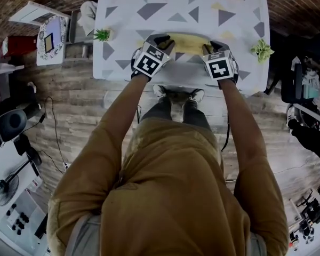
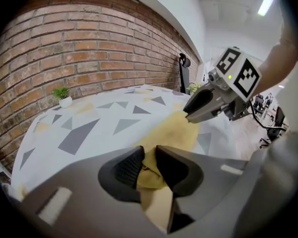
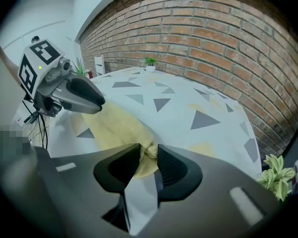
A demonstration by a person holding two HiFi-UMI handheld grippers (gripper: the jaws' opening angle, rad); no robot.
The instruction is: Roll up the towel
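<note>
Tabletop (image 1: 202, 4) with grey and yellow triangles carries everything. At its near edge both tools are clamped nearly closed on cloth: the left hand-held gripper (image 1: 161, 40) pinches the left end of the yellow towel (image 1: 188, 41), the right hand-held gripper (image 1: 208, 48) its right end. The towel lies just ahead of both, long axis running side to side between them (neither hand nearer), so rolling should go away from the person. Beyond stands a brick wall (image 2: 89, 48).
</note>
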